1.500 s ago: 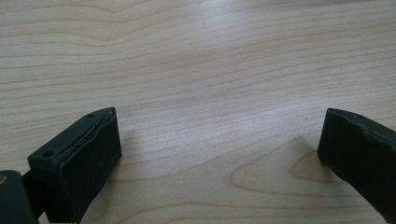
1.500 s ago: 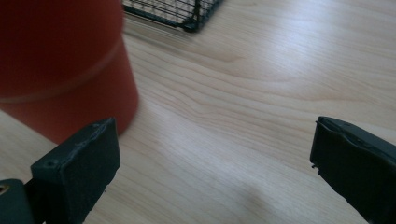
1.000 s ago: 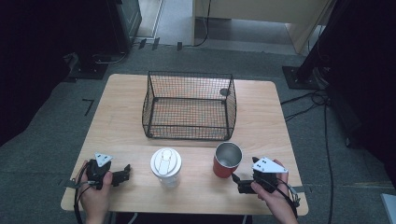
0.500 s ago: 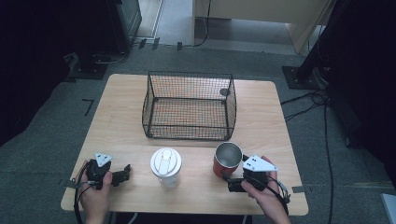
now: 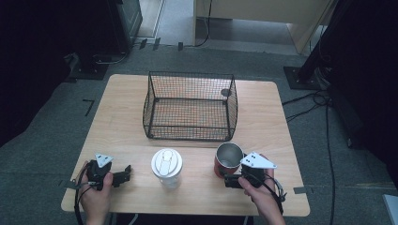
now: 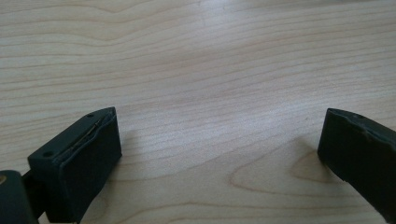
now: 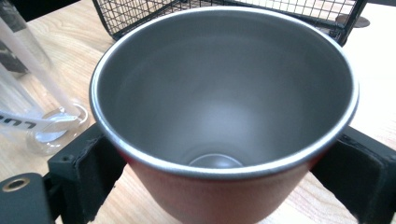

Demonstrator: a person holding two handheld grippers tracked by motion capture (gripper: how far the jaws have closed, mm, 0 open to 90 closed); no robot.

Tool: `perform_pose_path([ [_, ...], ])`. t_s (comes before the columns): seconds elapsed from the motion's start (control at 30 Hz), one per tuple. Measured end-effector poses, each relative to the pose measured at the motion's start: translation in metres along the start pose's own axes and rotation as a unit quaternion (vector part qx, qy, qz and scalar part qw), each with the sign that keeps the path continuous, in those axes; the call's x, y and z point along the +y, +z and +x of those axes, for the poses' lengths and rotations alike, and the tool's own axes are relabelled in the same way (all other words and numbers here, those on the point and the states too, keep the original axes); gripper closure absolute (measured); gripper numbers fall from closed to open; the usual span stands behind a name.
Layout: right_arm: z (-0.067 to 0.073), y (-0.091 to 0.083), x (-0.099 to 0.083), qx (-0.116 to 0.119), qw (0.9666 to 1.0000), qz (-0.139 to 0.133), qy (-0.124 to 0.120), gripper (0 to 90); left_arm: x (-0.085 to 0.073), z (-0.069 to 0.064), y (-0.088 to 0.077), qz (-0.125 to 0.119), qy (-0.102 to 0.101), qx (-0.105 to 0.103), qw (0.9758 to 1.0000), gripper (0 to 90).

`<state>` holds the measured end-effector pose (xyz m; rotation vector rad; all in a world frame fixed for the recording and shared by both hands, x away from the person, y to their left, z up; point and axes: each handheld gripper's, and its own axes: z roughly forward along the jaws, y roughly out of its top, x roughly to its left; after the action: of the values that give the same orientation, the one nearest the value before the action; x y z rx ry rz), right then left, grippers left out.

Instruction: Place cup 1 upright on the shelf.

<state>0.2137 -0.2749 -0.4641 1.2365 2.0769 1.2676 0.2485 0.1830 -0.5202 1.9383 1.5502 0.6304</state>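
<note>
Your right gripper [image 5: 228,180] has just been closing, jaws now clamped on the red cup [image 7: 224,116] near the table's [image 5: 126,98] front edge. Left gripper [image 5: 123,176] idles wide open over bare wood. Beyond: clear lidded bottle [image 5: 166,167] beside the cup, wire basket [image 5: 190,105] mid-table, open wood either side.

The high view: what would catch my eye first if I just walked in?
Likely the black wire basket standing mid-table. In front of it the right gripper has its jaws around a red metal cup, which they have just been closing on. A clear bottle with a white lid stands to the cup's left.
</note>
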Motion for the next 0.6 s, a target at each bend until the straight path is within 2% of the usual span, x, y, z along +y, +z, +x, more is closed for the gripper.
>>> perform_pose_path([
  [0.33,0.0082,0.0090,0.0043,-0.033,0.9994,-0.012,0.002,5.2,0.0000,-0.0001,0.0000,0.000,0.000,0.000,1.0000,0.2],
  [0.6,0.0103,0.0107,0.0049,-0.032,0.9994,-0.014,0.005,5.6,0.0007,-0.0003,0.0007,0.000,-0.001,0.002,1.0000,0.2],
])
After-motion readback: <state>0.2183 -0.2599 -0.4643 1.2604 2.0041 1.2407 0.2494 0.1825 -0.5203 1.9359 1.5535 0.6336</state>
